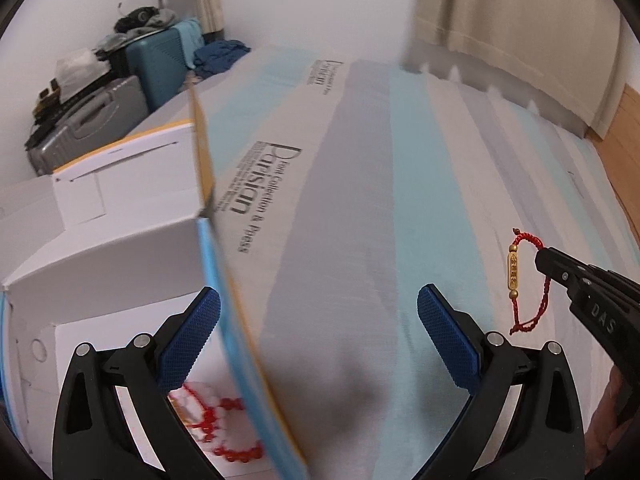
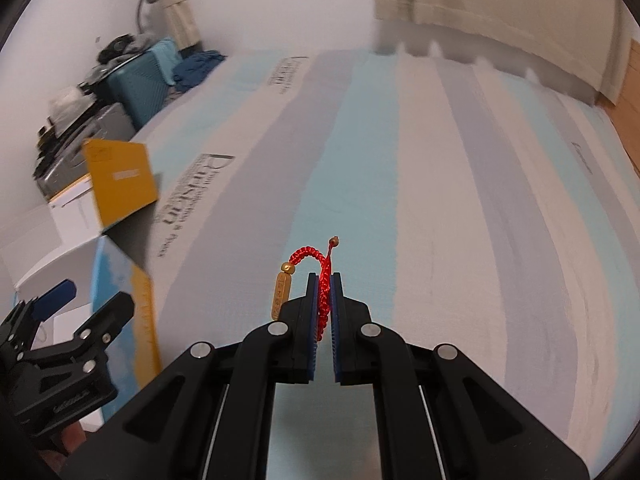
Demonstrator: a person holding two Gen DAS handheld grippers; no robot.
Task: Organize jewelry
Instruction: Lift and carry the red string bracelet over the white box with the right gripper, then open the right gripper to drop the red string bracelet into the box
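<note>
In the left wrist view, the left tongs [image 1: 318, 334] are wide open and hold nothing. Their blue pads [image 1: 448, 340] stand far apart over a striped bed cover [image 1: 360, 200]. The left finger of these tongs hangs over an open white box [image 1: 100, 264] with a blue and yellow wall. Down in that box, just below the left finger, lie red and white bead bracelets [image 1: 216, 428]. They look blurry. To the right of the left tongs, the tip of the right tongs [image 1: 546, 258] pinches a red cord bracelet [image 1: 534, 300]. Its gold charm [image 1: 513, 270] hangs down next to the tip, above the bed cover. Far behind the box, by the wall, stand a blue suitcase [image 1: 160, 60] and a grey suitcase [image 1: 92, 120].

In the right wrist view, the right tongs [image 2: 324, 284] are shut tight on the red cord bracelet [image 2: 325, 292]. The cord loops up and out in front of the tips. The gold charm [image 2: 282, 296] hangs just to the left of them. The striped bed cover [image 2: 440, 200] lies below. Well to the left of the right tongs is the box [image 2: 120, 280] with its yellow flap [image 2: 120, 184] standing up. The left tongs [image 2: 86, 302] are over the box, open.
</note>
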